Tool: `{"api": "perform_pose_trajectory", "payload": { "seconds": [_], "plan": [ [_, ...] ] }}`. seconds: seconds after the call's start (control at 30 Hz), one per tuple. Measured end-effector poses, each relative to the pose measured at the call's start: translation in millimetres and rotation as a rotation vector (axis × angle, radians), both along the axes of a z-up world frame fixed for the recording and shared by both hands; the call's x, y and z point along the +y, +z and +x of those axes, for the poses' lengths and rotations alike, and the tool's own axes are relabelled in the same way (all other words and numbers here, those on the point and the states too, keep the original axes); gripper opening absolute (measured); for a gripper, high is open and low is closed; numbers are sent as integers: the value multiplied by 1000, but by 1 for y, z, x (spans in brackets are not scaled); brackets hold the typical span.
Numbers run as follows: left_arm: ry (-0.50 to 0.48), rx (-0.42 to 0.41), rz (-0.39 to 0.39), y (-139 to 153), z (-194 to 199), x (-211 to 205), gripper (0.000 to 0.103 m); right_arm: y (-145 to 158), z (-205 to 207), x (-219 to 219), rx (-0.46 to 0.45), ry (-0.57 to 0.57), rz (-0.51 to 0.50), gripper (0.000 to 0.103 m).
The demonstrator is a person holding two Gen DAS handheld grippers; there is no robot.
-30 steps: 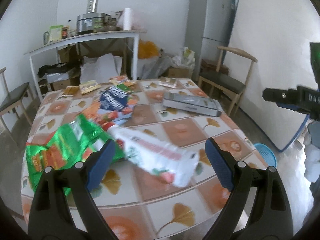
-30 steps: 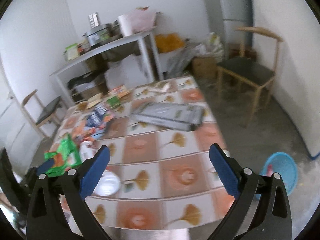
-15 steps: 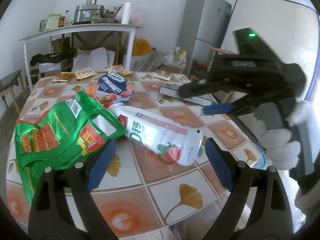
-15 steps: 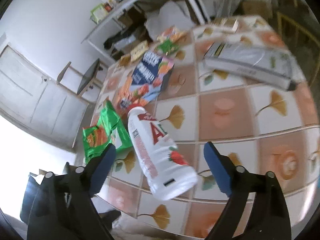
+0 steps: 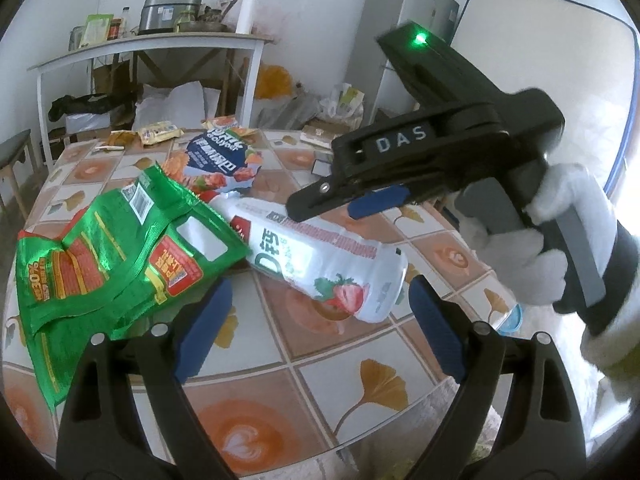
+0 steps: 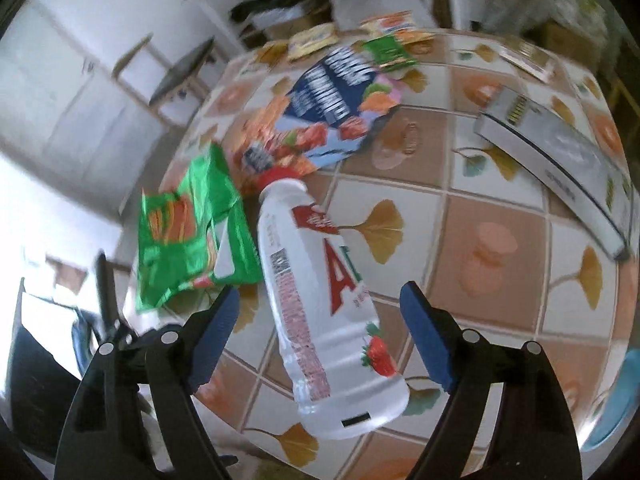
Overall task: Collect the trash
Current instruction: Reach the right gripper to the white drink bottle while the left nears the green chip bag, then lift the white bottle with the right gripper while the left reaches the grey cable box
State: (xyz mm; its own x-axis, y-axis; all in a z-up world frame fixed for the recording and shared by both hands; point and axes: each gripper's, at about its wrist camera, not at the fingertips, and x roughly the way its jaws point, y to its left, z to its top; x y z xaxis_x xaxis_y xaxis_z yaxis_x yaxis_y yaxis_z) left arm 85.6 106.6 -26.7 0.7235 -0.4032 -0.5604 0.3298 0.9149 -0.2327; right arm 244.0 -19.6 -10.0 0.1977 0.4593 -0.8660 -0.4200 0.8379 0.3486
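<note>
A white plastic bottle (image 5: 320,264) with a strawberry label lies on its side on the tiled table (image 5: 340,376). A green snack bag (image 5: 116,256) lies to its left, touching its neck end. A blue and orange snack bag (image 5: 218,162) lies behind them. My left gripper (image 5: 316,332) is open, just in front of the bottle's base. My right gripper (image 6: 320,336) is open, hovering over the bottle (image 6: 320,292), jaws either side of its lower half. In the left wrist view the right gripper (image 5: 348,200) hangs above the bottle.
A long silver box (image 6: 560,160) lies at the table's right side. Small wrappers (image 5: 156,134) lie along the far edge. A blue basin (image 6: 616,404) stands on the floor by the table. A shelf table, a fridge and chairs stand beyond.
My right gripper has swung in over the table and come down above the bottle. My left gripper has moved closer to the bottle's base. Both stay open.
</note>
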Motion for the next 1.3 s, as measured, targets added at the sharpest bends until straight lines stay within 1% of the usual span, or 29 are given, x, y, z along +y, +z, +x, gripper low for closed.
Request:
{"api": "perform_pose_trajectory", "payload": {
  "seconds": [0.1,0.17,0.2,0.27,0.47,0.67,0.97,1.07,1.17,1.23,1.3],
  "plan": [
    [1,5,0,-1,1,0,85,-6,1,15,8,71,-60,80],
    [1,4,1,-1,1,0,84,-10,2,20,21,93,-83,69],
    [0,5,2,-1,1,1,83,-13,2,21,34,100,-99,68],
    [-3,12,0,-2,1,2,82,-17,2,21,35,103,-126,61],
    [-15,37,0,-7,5,-3,79,-17,-9,4,33,82,-112,61],
    [-19,31,-8,-6,2,-6,79,-16,-26,-28,39,-7,-139,61],
    [-31,26,-13,0,2,-12,78,-17,-57,-98,43,-206,-157,61],
    [-21,15,-6,8,9,-16,77,-16,-70,-123,23,-278,-186,61],
    [-13,16,-8,17,20,-19,74,-18,-76,-141,16,-329,-184,61],
    [-6,22,-18,25,28,-21,71,-18,-79,-149,12,-354,-178,61],
    [2,17,-50,41,41,-19,68,-19,-82,-156,4,-377,-182,61]
  ]
}}
